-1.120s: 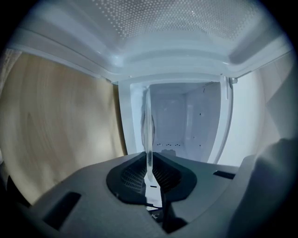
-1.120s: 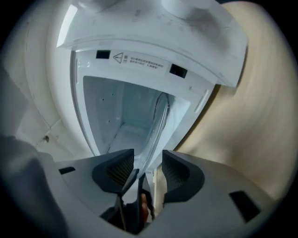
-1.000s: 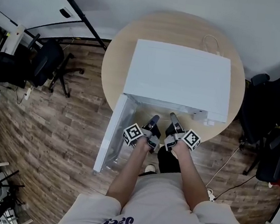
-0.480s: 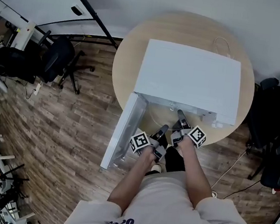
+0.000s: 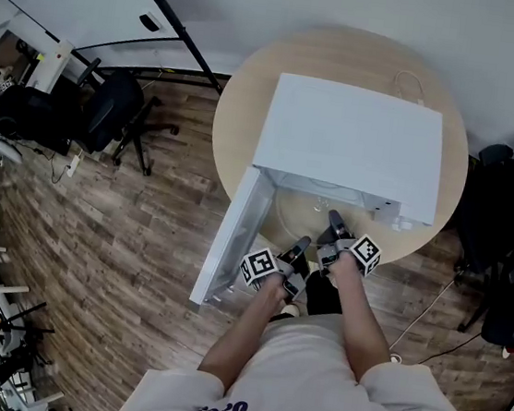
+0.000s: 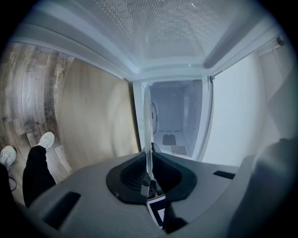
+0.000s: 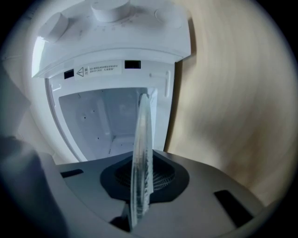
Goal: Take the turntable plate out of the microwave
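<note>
Glass, clear and thin, is the turntable plate (image 5: 309, 218). In the head view it lies low in the middle of the frame, at the mouth of the white microwave (image 5: 353, 142), with its near rim towards the person. How far it reaches into the cavity I cannot tell.

The microwave stands on a round wooden table (image 5: 241, 105), and its door (image 5: 232, 239) hangs open to the left of the frame.

The left gripper (image 5: 300, 244) has its jaws narrow and pressed on the plate's near rim. In the left gripper view the plate (image 6: 148, 135) shows edge-on as a thin upright line, which runs from the jaws towards the white cavity.

The right gripper (image 5: 332, 220), just to the right of the left one, has just been closing its jaws, and the rim of the plate is between them. In the right gripper view the plate (image 7: 142, 158) also stands edge-on, with the pads tight on both of its faces, and the microwave's control panel (image 7: 111, 28) is at the top of the frame.

Both hands are close together at the near edge of the table.
</note>
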Demonstrator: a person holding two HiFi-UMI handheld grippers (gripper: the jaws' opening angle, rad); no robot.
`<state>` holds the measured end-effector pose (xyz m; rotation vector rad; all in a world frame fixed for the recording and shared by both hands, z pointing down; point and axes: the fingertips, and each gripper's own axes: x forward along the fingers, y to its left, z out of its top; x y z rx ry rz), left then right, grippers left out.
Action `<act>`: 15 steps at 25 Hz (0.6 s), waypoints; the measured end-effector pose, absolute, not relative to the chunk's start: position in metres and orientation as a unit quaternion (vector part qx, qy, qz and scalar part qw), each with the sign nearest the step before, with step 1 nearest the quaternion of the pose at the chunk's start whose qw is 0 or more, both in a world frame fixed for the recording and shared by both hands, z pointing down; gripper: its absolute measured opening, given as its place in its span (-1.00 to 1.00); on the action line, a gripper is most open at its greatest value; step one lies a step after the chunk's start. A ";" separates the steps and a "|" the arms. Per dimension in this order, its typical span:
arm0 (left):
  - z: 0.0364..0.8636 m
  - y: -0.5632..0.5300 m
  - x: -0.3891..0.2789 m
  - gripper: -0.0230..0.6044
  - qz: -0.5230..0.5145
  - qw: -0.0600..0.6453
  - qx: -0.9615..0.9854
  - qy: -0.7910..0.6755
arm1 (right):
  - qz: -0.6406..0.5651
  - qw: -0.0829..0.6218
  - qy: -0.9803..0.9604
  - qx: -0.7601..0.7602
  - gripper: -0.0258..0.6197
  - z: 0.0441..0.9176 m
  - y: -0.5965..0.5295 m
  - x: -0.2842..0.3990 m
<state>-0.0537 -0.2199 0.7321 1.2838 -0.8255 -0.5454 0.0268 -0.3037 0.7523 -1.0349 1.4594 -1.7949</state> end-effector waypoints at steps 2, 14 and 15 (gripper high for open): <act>0.728 -0.216 -0.052 -0.80 -0.243 0.684 0.584 -0.364 | -0.671 0.301 0.555 -0.388 -0.82 0.748 -0.300 0.029; 0.711 -0.217 -0.052 -0.16 -0.269 0.657 0.615 -0.342 | -0.653 0.276 0.588 -0.389 -0.82 0.718 -0.247 0.027; 0.712 -0.217 -0.054 -0.16 -0.273 0.657 0.612 -0.344 | -0.655 0.277 0.588 -0.385 -0.82 0.717 -0.242 0.025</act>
